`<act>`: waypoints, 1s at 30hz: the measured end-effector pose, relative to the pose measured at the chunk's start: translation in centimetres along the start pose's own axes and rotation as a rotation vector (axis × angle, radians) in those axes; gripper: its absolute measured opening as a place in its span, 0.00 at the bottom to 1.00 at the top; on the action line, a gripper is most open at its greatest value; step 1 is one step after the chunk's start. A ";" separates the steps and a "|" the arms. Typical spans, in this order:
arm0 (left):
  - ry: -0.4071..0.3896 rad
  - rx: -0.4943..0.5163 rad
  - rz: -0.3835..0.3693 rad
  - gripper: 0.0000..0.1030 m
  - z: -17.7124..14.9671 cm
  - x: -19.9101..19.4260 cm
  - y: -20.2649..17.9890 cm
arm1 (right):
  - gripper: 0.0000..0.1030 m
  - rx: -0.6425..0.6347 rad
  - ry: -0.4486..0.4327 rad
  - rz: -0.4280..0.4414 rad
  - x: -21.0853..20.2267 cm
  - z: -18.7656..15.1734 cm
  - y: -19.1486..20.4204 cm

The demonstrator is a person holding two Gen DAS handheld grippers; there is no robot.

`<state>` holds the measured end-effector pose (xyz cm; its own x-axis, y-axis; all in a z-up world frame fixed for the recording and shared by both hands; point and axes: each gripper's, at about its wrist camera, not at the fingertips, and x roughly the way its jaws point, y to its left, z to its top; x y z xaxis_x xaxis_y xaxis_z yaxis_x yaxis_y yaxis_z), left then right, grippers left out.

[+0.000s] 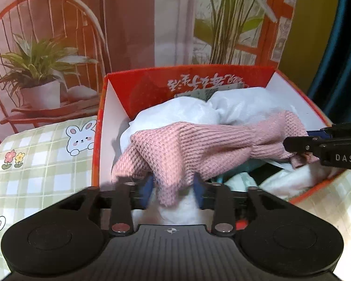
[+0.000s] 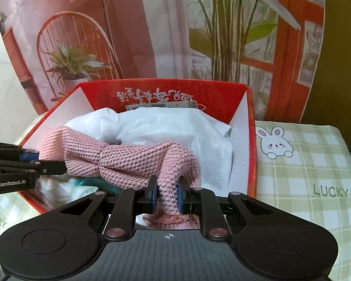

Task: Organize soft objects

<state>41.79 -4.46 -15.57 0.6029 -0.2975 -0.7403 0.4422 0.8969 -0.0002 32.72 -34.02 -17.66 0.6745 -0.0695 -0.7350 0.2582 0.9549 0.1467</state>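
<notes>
A pink knitted cloth (image 1: 199, 145) (image 2: 128, 161) lies across the top of white fabric (image 1: 234, 107) (image 2: 175, 126) inside a red cardboard box (image 1: 100, 121) (image 2: 250, 140) with white inner walls. My left gripper (image 1: 173, 192) is open at the cloth's near left end; a fold hangs loosely between its blue pads. My right gripper (image 2: 167, 194) is shut on a bunched fold of the cloth's other end. Each gripper also shows in the other's view, at the cloth's side: the right gripper (image 1: 292, 144) and the left gripper (image 2: 51, 164). A teal item (image 2: 93, 182) peeks out under the cloth.
The box stands on a green plaid tablecloth (image 1: 35, 164) (image 2: 304, 164) printed with rabbits. Behind it hangs a printed backdrop (image 1: 128, 23) with a chair and plants. A paper label (image 2: 161, 105) sticks up at the box's far wall.
</notes>
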 end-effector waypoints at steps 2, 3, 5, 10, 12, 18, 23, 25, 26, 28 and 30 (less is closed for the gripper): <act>-0.022 -0.006 -0.003 0.61 -0.2 -1.1 0.0 | 0.22 0.001 -0.016 -0.003 -0.8 -0.1 0.0; -0.030 -0.008 -0.003 0.65 -0.2 -1.5 0.0 | 0.24 0.001 -0.027 -0.005 -1.3 -0.2 0.1; -0.048 -0.006 0.003 0.70 -0.3 -2.4 -0.2 | 0.29 -0.005 -0.039 -0.017 -2.2 -0.3 0.2; -0.103 0.020 0.068 0.95 -0.7 -5.2 -1.0 | 0.58 -0.032 -0.065 -0.077 -4.5 -0.6 0.5; -0.130 0.018 0.091 0.98 -0.8 -6.5 -1.2 | 0.65 -0.030 -0.081 -0.086 -5.6 -0.7 0.5; -0.201 -0.063 0.169 1.00 -1.6 -11.1 -2.0 | 0.99 -0.038 -0.132 -0.106 -8.9 -1.2 1.1; -0.240 -0.089 0.207 1.00 -2.2 -14.5 -2.6 | 1.00 -0.018 -0.161 -0.100 -11.8 -2.1 1.9; -0.264 -0.097 0.199 1.00 -2.5 -16.0 -2.7 | 1.00 -0.005 -0.172 -0.098 -13.0 -2.6 2.4; -0.275 -0.092 0.209 1.00 -2.6 -16.8 -3.0 | 1.00 0.003 -0.180 -0.090 -13.5 -2.9 2.6; -0.288 -0.071 0.231 1.00 -2.9 -18.1 -3.6 | 1.00 0.021 -0.207 -0.072 -15.0 -3.5 3.0; -0.295 -0.042 0.244 1.00 -3.3 -19.5 -4.4 | 1.00 0.039 -0.239 -0.062 -16.5 -4.1 3.5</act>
<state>25.93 -1.54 -3.32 0.8549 -0.1496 -0.4967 0.2386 0.9636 0.1203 19.69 -28.34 -7.74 0.8000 -0.1981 -0.5664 0.3272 0.9353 0.1350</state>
